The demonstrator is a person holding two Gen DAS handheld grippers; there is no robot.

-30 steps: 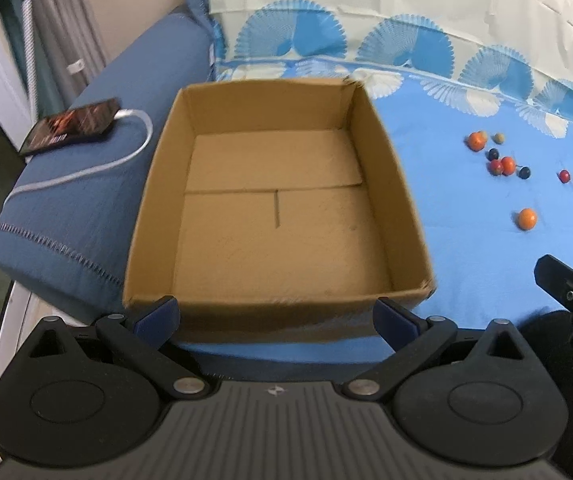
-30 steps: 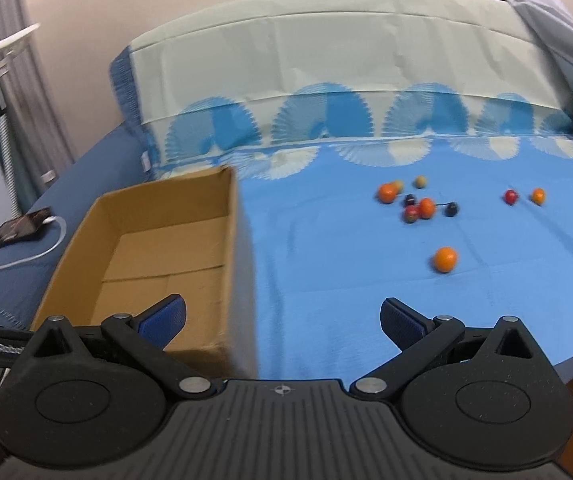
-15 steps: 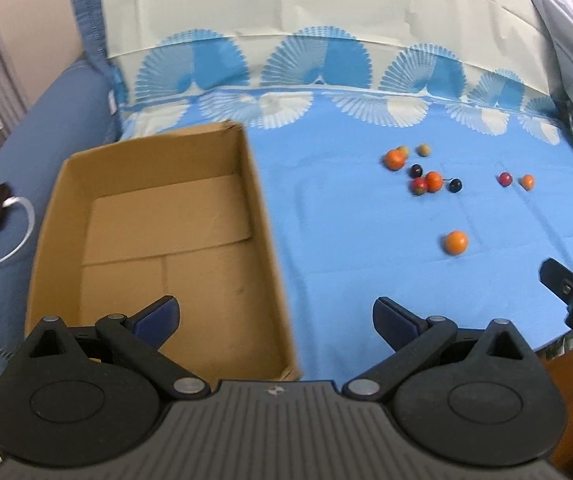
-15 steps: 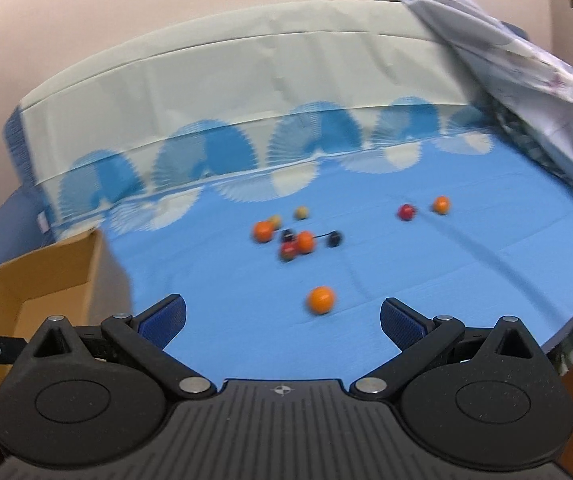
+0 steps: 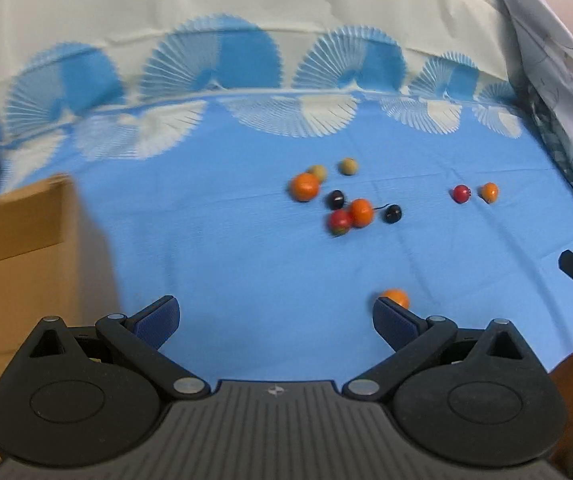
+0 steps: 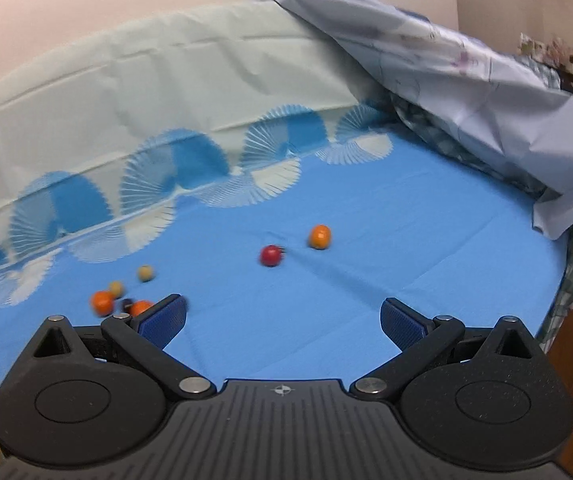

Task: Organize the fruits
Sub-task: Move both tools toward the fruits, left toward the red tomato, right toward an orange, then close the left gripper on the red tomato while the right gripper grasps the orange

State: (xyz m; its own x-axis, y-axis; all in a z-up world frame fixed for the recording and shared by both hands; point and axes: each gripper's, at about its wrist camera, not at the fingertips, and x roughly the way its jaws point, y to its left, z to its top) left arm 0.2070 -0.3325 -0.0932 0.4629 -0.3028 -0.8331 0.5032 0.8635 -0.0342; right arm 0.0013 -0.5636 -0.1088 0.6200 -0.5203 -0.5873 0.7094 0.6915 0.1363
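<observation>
We note small fruits [image 5: 360, 212] clustered mid-bed on the blue sheet [image 5: 246, 248], two more toward its right edge. The cardboard box [image 5: 14, 240] sits at the left edge. Left tool [image 5: 276, 318] and right tool [image 6: 284, 318] both gape, empty.

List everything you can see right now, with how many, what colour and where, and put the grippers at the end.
orange fruits: four, orange; two in the middle cluster, one at far right, one beside the left gripper's right finger.
red fruits: two, red; one in the cluster, one beside the far-right orange.
dark fruits: two, near black; in the cluster.
tan fruits: two, tan; behind the cluster.
cardboard box: one, brown; left edge.
sheet: one, blue with fan pattern; under everything.
pale cloth: one, greyish; heaped at right.
left gripper: black, blue pads, open.
right gripper: black, blue pads, open.
</observation>
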